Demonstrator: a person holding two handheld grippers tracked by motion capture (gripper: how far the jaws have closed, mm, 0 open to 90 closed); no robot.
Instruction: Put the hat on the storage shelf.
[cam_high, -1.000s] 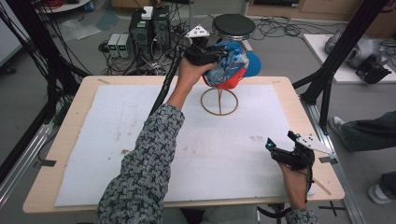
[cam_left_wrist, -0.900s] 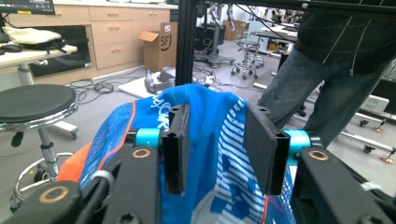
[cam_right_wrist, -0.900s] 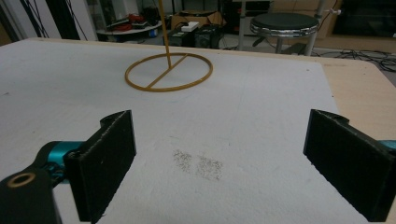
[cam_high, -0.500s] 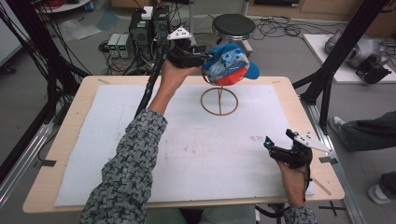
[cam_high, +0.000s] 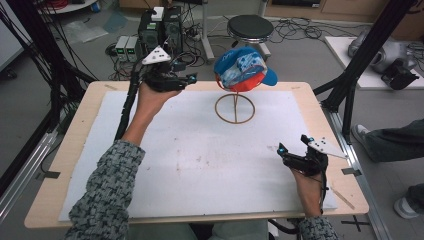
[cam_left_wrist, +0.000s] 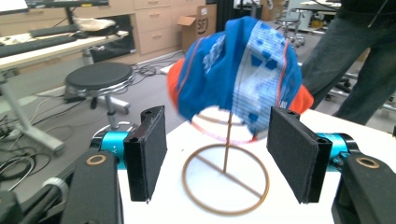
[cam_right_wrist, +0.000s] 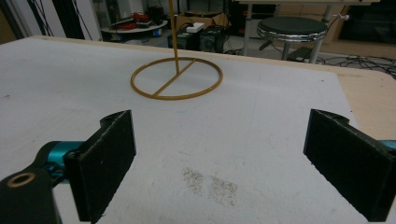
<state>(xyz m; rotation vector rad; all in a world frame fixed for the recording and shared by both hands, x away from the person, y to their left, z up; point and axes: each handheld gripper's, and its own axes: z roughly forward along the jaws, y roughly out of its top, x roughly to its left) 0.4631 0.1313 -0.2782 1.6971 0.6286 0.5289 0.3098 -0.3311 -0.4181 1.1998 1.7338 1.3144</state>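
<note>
- Cap (cam_high: 243, 68) in blue, white and orange sits on top of a thin brass-coloured stand (cam_high: 234, 106), whose ring base rests on the far middle of the bench (cam_high: 75, 155); the blue brim points to the right in the high view.
- From the left gripper view the cap (cam_left_wrist: 243, 74) hangs over the stand's upright rod (cam_left_wrist: 227, 142), its lower edge blurred.
- Left gripper (cam_high: 187, 79) is held up just left of the cap, near the bench's far edge, with open air between it and the cap; its jaws stand wide apart with nothing between them, framing the cap and stand in its own view.
- Right gripper (cam_high: 292, 150) sits low over the near right part of the bench, well apart from the stand, jaws spread wide and empty.
- Between the two hands lies a broad bare stretch of white mat (cam_high: 200, 165), lightly stained and scuffed near its middle; the right gripper view shows a patch of fine brown specks (cam_right_wrist: 210, 183) just ahead of the jaws.
- Wooden rim of the bench shows around the mat on all sides.
- Beyond the far edge stand a round black stool (cam_high: 250, 26), boxes of electronics (cam_high: 160, 27) and loose cables on the floor; black frame legs (cam_high: 357, 65) rise at both sides.
</note>
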